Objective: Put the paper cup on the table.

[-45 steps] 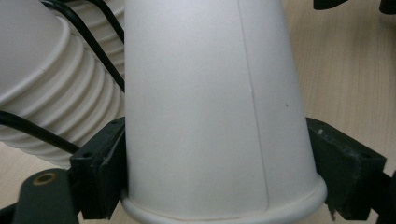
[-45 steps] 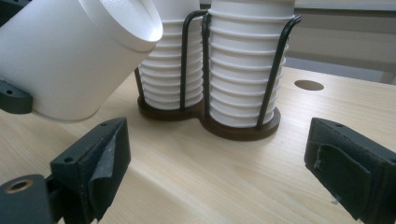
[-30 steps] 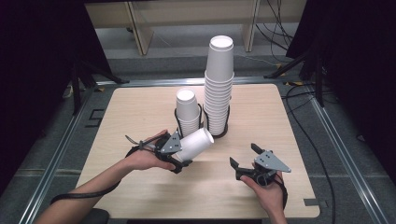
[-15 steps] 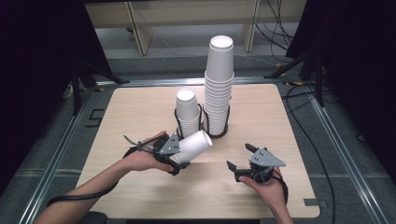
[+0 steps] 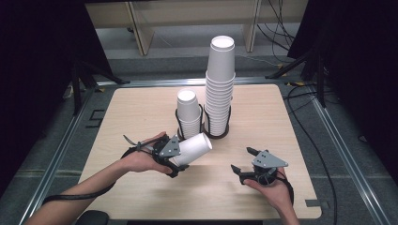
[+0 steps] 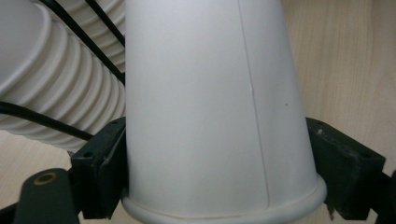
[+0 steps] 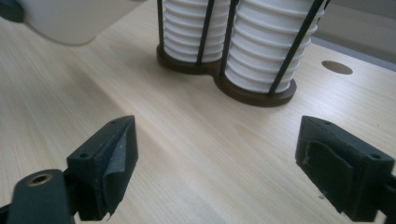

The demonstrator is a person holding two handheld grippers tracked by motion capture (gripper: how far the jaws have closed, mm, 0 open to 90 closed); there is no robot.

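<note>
- High view: the wooden counter [image 5: 141, 112] carries a dark double holder [image 5: 220, 135] with a tall stack of white cups [image 5: 219, 89] and a shorter stack [image 5: 189, 112] beside it.
- Lying sideways above the counter just in front of the holder, the single white cup [image 5: 192, 149] is pinched by the left gripper [image 5: 174, 158]; its closed bottom points toward the stacks.
- Left gripper view: both fingers [image 6: 100, 163] press the cup's wall just above its rolled rim, one on each side; the cup hides most of the counter, and its far end is cut off at the frame's top.
- The right gripper [image 5: 240, 160] is held over the counter's near right part, well apart from the cup.
- Right gripper view: its fingers [image 7: 109, 154] stand spread with only bare counter between them; they have just been closing. The upper stacks are cut off, and the held cup is a blurred corner at top left.
</note>
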